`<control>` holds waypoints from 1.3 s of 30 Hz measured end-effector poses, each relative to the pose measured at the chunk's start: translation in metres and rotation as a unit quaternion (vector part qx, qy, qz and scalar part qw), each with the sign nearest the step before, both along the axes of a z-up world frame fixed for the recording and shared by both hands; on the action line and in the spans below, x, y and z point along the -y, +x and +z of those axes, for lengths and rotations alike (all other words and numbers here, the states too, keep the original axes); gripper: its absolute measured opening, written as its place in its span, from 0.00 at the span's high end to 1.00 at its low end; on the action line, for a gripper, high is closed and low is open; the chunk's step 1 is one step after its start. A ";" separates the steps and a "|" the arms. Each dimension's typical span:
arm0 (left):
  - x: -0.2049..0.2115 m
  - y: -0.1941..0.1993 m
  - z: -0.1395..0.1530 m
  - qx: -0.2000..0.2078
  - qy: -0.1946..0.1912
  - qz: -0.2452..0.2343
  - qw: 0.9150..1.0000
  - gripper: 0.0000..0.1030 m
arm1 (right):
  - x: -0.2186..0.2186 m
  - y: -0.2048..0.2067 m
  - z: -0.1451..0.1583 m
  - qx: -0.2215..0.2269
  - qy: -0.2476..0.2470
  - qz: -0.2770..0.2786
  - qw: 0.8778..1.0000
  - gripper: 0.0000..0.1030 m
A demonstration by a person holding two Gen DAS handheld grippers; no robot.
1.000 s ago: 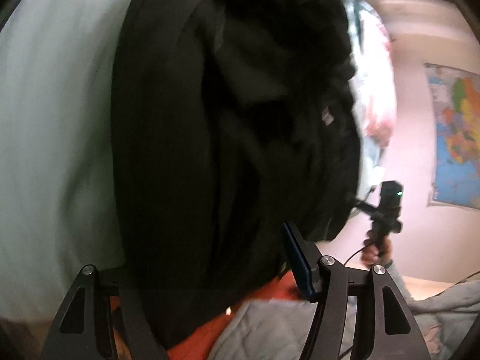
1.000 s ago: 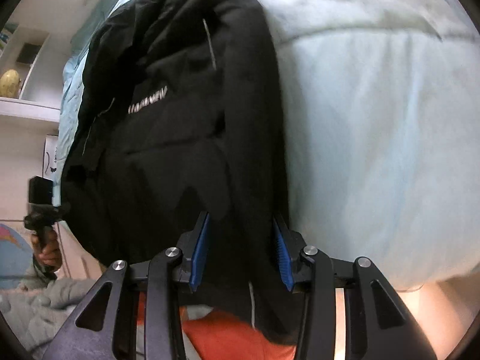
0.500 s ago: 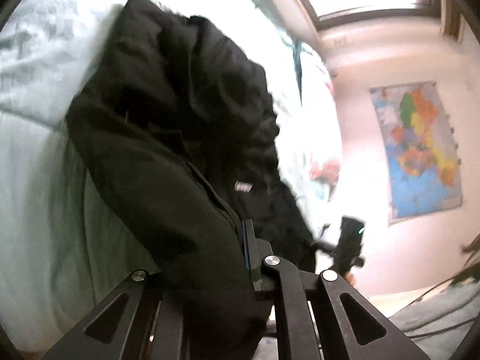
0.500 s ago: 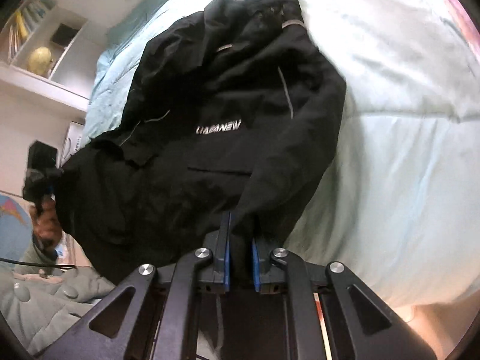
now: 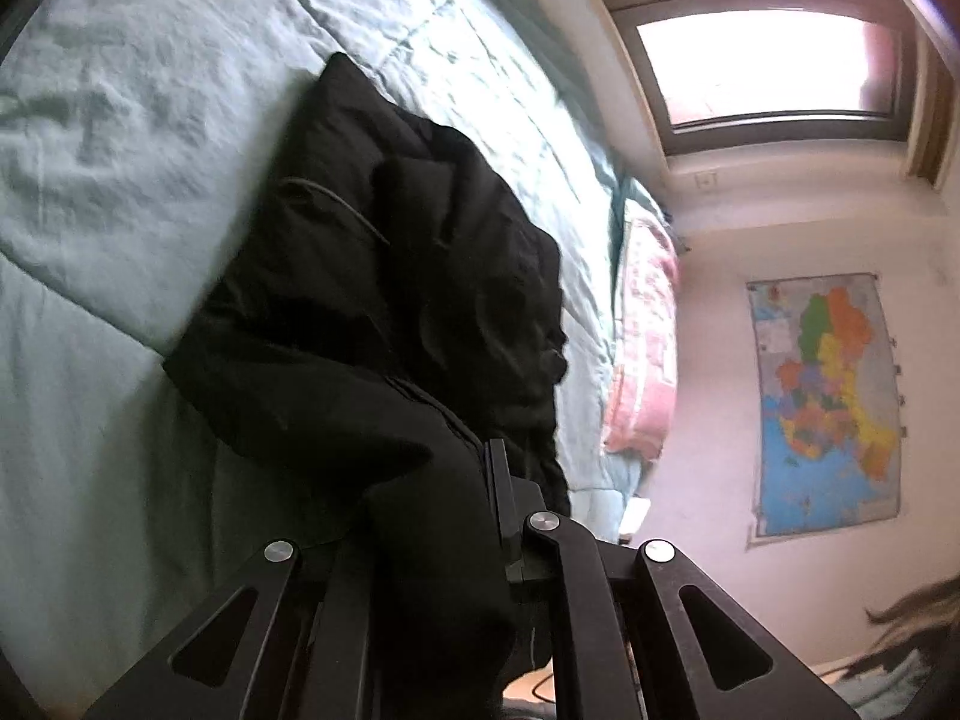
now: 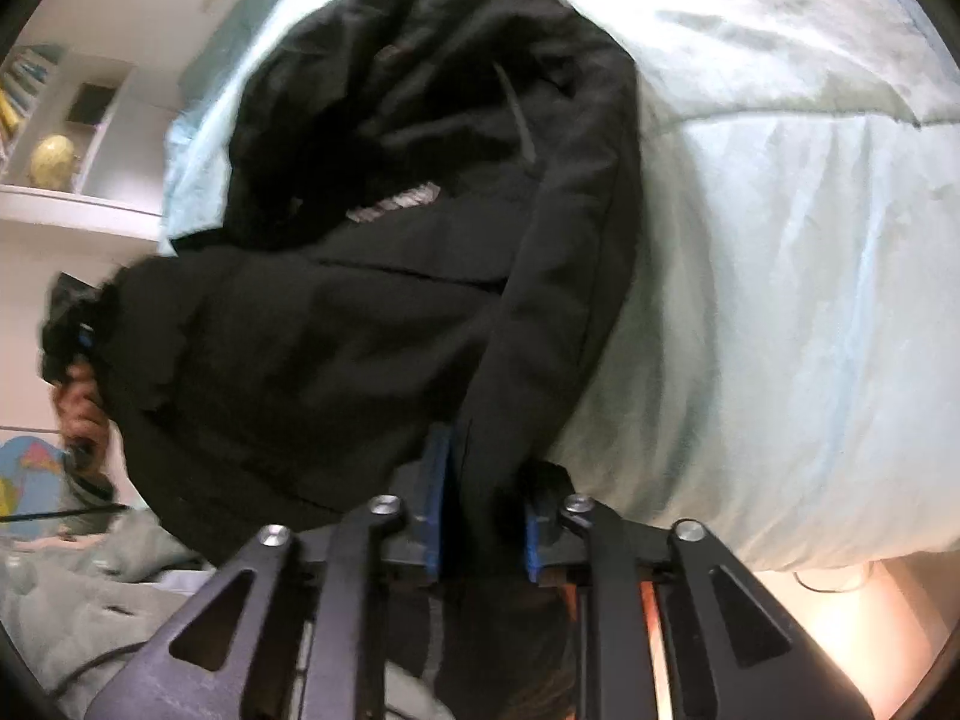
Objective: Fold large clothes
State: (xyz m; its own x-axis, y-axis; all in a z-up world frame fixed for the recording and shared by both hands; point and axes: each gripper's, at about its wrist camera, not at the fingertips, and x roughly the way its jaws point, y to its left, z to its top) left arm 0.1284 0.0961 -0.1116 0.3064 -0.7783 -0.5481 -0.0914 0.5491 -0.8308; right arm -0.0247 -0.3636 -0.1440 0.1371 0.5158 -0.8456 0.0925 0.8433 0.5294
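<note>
Black jacket being gripped at bed's near edge

Jacket [image 5: 384, 300] is lying on the bed [image 5: 120, 192]. Left gripper [image 5: 480, 510] fingers are clamped on fabric; right gripper [image 6: 480, 516] fingers are being opened narrowly w/ fabric between.

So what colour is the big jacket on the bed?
Black: the jacket shows best in the right wrist view, on the pale green bedcover.

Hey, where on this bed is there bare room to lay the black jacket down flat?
Free: the pale green quilt right of the black fabric jacket in the right wrist view, and the quilt on the jacket's other side in the left view. Crowded: the bed's near edge, where both claws hold jacket fabric, and beside the pink pillow.
</note>
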 end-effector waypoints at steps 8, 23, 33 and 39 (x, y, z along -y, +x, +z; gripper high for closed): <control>0.004 -0.004 -0.017 -0.025 -0.010 -0.006 1.000 0.90 | 0.001 -0.018 -0.035 -0.010 0.053 -0.054 0.997 0.79; 0.010 -0.055 -0.059 -0.125 0.099 -0.080 0.984 0.88 | -0.018 0.032 0.055 0.089 0.005 0.011 0.996 0.83; -0.008 -0.033 -0.013 -0.072 0.033 -0.012 0.997 0.88 | -0.012 0.054 0.084 0.137 0.024 0.004 0.990 0.84; -0.007 0.025 0.035 -0.039 -0.029 -0.064 0.997 0.88 | 0.008 0.111 0.139 0.198 0.048 -0.009 0.979 0.84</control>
